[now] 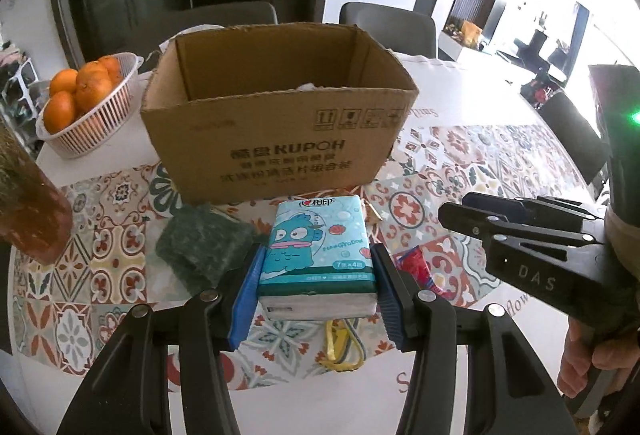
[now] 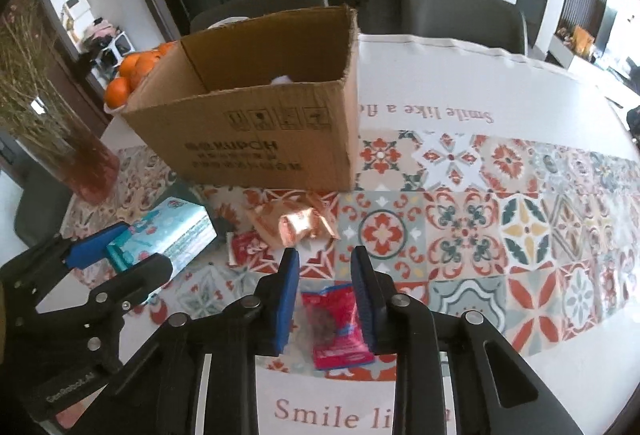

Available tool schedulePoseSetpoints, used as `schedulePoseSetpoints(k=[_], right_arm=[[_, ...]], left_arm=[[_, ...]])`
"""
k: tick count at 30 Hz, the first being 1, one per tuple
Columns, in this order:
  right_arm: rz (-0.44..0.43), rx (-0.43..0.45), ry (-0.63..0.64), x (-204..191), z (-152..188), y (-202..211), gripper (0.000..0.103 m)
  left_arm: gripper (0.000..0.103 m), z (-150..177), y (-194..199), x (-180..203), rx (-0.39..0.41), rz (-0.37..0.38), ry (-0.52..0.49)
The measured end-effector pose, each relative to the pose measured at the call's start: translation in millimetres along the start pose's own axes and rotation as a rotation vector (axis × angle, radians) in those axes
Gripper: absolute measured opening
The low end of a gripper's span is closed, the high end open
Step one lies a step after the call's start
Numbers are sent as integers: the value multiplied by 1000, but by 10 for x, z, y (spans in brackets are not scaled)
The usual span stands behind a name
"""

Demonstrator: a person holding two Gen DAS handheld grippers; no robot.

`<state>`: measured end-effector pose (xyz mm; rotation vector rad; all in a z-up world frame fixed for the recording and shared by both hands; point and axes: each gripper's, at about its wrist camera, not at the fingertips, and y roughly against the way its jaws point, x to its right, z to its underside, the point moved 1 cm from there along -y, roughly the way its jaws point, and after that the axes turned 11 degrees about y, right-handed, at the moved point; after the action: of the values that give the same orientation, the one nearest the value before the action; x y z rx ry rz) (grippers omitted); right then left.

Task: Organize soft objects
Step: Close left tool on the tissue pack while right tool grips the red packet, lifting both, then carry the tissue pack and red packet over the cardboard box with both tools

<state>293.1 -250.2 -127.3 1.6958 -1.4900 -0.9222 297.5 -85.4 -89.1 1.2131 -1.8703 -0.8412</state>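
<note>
Left gripper (image 1: 318,277) is closed on a blue tissue pack (image 1: 318,255), blue pads pressed against both its sides, above the patterned tablecloth (image 1: 460,163). An open cardboard box (image 1: 276,127) stands directly beyond the pack; a green sponge (image 1: 204,245) lies beside the pack. A basket of oranges (image 1: 86,103) sits beside the box.

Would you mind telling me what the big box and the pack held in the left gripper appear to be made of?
The box looks like matte brown corrugated cardboard: its rim is ragged and its faces are printed. The tissue pack in the left gripper seems to be glossy printed plastic film, with white tissue layers showing at its end.
</note>
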Motion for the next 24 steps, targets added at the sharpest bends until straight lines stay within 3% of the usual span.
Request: schedulePoseSetpoints(k=[3, 5, 11, 18, 24], right_arm=[[-23, -22, -9, -1, -5, -59, 29], [-43, -56, -10, -3, 24, -118, 41], [-65, -190, 6, 28, 163, -374, 55], [-91, -316, 23, 25, 369, -644, 57], [-76, -353, 36, 3, 474, -796, 60]], left_arm=[[52, 20, -14, -8, -8, 7, 14], [52, 32, -20, -10, -9, 2, 22], [52, 121, -89, 17, -29, -15, 20], [52, 237, -211, 1, -69, -29, 26], [52, 315, -307, -31, -96, -44, 28]])
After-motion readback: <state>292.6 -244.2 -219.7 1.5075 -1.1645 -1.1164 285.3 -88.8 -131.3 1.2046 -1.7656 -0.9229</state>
